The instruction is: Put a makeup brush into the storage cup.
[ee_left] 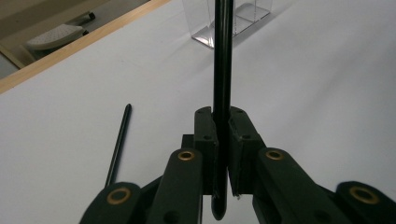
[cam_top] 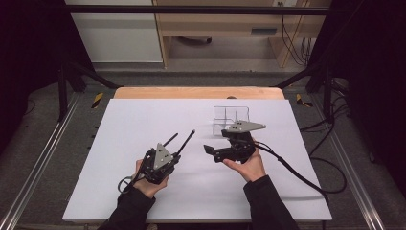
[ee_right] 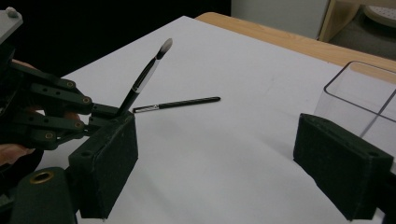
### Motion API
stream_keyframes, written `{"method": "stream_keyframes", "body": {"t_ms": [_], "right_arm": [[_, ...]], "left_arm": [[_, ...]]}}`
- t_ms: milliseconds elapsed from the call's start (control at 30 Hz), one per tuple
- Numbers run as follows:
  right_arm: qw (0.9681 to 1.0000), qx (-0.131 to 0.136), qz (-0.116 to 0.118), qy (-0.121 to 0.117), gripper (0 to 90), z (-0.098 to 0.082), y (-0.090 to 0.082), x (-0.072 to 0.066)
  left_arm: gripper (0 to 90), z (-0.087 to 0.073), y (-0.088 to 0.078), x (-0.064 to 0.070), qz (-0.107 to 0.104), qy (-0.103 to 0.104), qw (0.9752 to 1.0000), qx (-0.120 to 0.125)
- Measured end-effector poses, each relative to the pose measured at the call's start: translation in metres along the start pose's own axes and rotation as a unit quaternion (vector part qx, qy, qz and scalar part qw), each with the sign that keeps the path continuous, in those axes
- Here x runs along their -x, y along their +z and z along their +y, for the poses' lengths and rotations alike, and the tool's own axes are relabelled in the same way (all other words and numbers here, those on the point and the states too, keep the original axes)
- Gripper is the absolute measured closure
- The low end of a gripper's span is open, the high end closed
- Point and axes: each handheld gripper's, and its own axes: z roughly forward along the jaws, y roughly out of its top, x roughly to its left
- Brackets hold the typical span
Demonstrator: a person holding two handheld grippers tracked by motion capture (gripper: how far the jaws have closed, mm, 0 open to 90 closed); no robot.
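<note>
Two grippers: left gripper (cam_top: 178,147) jaws clamp one brush (cam_top: 186,142), right gripper (cam_top: 208,149) jaws wide; second brush (cam_top: 170,140) lies on table

We are seeing even overhead light brightening the white rectangular surface (cam_top: 143,124), while the surroundings are sinking into darkness. Soft shadows are falling beneath the hands. Close up, the near black jaws are blurring, and all frames are looking slightly soft and grainy.
</note>
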Motion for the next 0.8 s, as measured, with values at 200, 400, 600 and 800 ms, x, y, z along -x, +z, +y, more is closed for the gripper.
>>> {"method": "stream_keyframes", "body": {"t_ms": [200, 400, 600, 800], "right_arm": [[0.9998, 0.016, 0.007, 0.013, 17.3, 0.0, 0.003, -0.002], [0.9988, 0.032, 0.021, 0.031, 19.6, 0.001, 0.008, -0.003], [0.9991, 0.027, 0.017, 0.028, 21.9, -0.001, 0.016, -0.006], [0.9988, 0.03, 0.023, 0.031, 24.2, 0.0, 0.022, -0.01]], "left_arm": [[83.2, 0.001, 0.002, 0.001, 0.002, -0.024, 0.9997, 0.001], [83.2, 0.004, 0.006, 0.0, 0.0, -0.043, 0.9991, 0.002], [83.2, 0.008, 0.011, 0.003, 0.002, -0.05, 0.9987, 0.004], [83.2, 0.012, 0.016, 0.007, -0.002, -0.059, 0.9982, 0.008]]}}
